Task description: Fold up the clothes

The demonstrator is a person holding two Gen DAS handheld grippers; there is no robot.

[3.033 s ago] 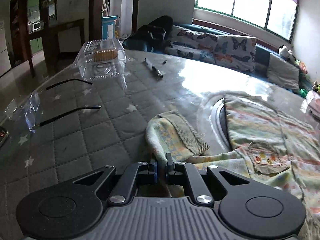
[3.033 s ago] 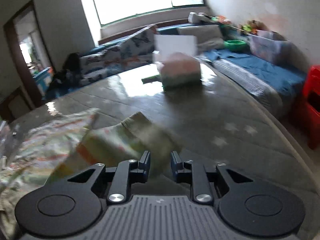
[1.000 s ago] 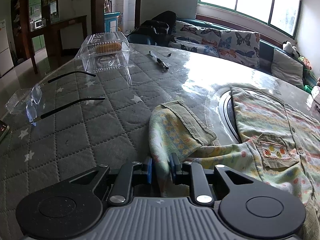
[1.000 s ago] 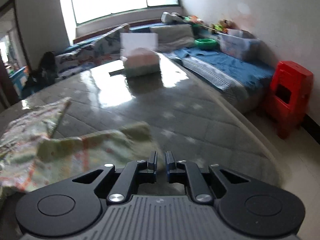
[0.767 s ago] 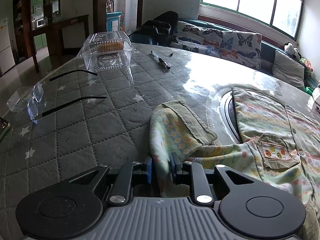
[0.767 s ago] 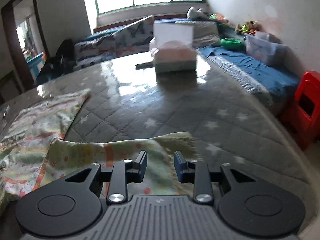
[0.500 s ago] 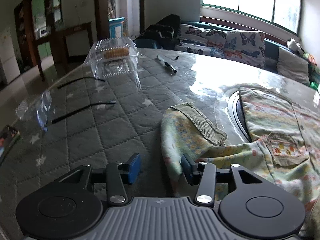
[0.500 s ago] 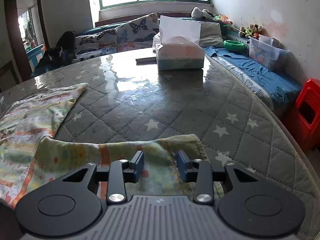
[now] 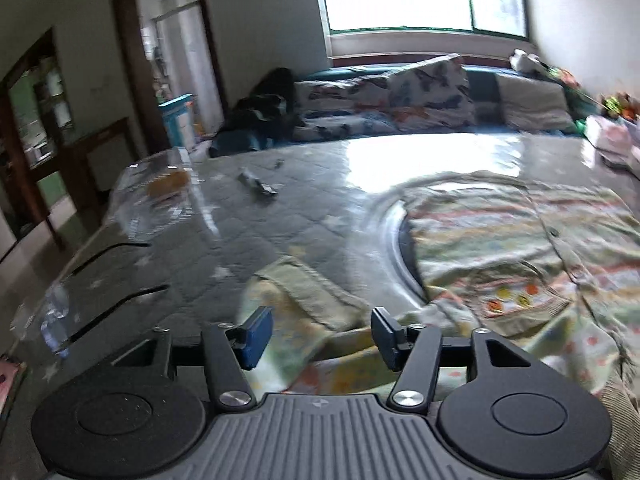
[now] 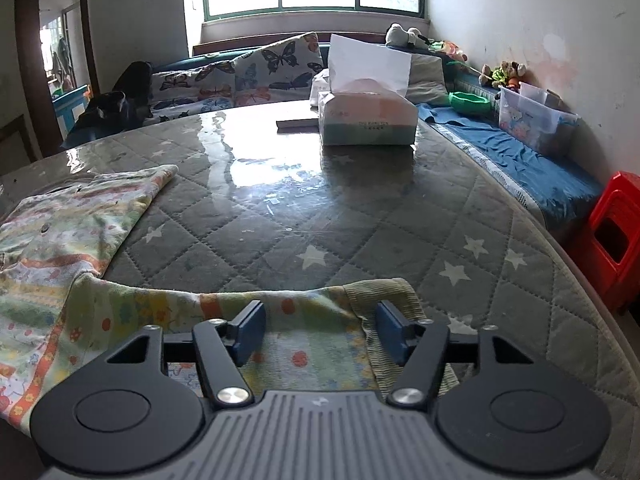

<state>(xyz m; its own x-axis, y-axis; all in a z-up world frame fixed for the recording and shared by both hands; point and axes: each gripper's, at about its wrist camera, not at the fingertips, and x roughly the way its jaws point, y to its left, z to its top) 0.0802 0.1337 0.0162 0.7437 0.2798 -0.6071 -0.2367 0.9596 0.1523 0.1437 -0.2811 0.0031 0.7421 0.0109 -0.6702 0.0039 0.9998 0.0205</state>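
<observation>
**Both sleeves let go, jaws spread over the cloth**

Quilted grey table cover (image 10: pixel 360 216) with white stars, glossy sheet over it, sofa and window behind. Patterned child's shirt (image 9: pixel 520 240) lies spread flat on it, button front and small pocket up.

Right gripper (image 10: pixel 320 330): jaws have just been opening and now stand well apart; the right sleeve (image 10: pixel 312 320) lies flat below and between them, pads not pressing it. Sleeve's long axis runs crosswise to the jaws, ribbed cuff (image 10: pixel 384 300) at the right finger, shirt body off to the left.

Left gripper (image 9: pixel 320 338): jaws have also just been opening, now apart, nothing clamped. Left sleeve (image 9: pixel 304 308) sits bunched just ahead of and between the fingers, cuff folded back on top; shirt body lies ahead and to the right of the jaws. View is blurred.

Judgement: each hand is nearest its own sleeve; next fold likely needs a regrasp at sleeve or shoulder, carried inward toward the body.

Writing: tissue pack (image 10: pixel 366 120) far ahead of the right jaws carries small print, too small to read. No other legible labels.
</observation>
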